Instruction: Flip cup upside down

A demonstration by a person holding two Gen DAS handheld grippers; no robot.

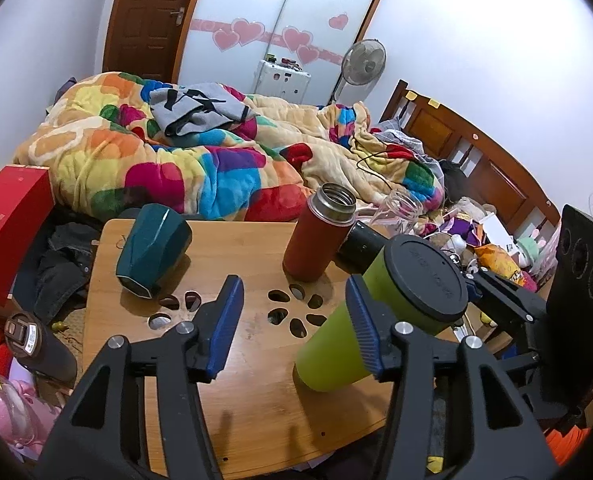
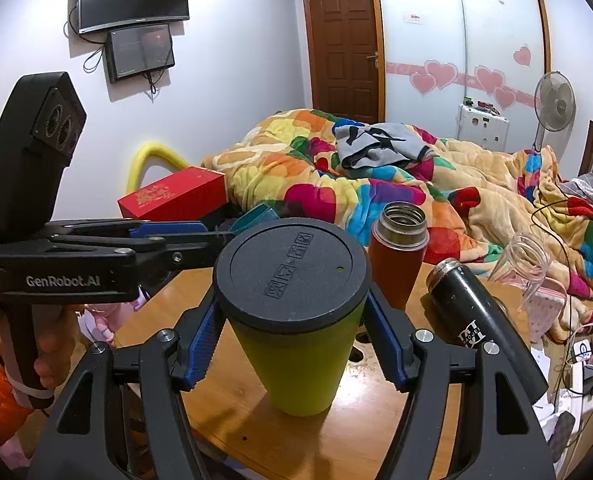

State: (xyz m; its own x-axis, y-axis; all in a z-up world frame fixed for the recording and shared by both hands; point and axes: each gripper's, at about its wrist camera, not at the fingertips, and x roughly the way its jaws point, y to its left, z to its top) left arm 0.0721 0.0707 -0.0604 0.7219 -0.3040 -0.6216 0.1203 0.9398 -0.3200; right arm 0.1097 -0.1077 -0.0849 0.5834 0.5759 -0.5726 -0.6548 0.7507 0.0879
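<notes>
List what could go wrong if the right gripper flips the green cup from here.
1. The red flask and the black bottle stand close behind the green cup; a wide swing could knock them over.
2. The right gripper brackets the cup just under its black lid, high on a tapered wall, so the cup might slip while turning.
3. The open left gripper sits close beside the cup and could get in the way.
</notes>
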